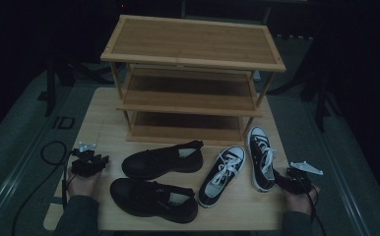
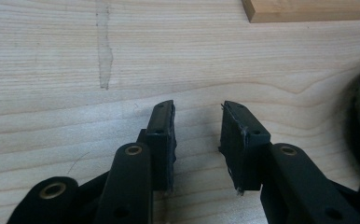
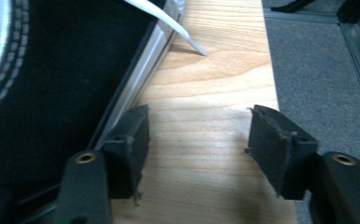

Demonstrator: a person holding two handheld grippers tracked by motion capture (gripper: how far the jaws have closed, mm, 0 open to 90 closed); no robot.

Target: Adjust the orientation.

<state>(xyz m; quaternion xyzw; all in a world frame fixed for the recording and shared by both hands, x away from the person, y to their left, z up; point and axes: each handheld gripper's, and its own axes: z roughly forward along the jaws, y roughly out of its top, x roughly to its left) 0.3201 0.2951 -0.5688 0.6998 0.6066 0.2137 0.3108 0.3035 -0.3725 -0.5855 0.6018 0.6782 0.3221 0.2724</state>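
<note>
my right claw (image 3: pixel 194 140) is apart, right beside the black and white shoe (image 1: pixel 261 157) near the desk (image 1: pixel 99 108) edge. left claw (image 2: pixel 197 140) apart too. a bump could push the shoe off.

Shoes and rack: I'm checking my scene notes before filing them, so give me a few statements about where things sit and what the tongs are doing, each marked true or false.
1. Four shoes lie on the table. True.
2. A shoe sits on the rack's middle shelf. False: the shelves are bare.
3. The left tongs grip a shoe. False: open over bare wood.
4. The right tongs are open beside the right sneaker. True.
5. The two black leather shoes lie left of the sneakers. True.
</note>
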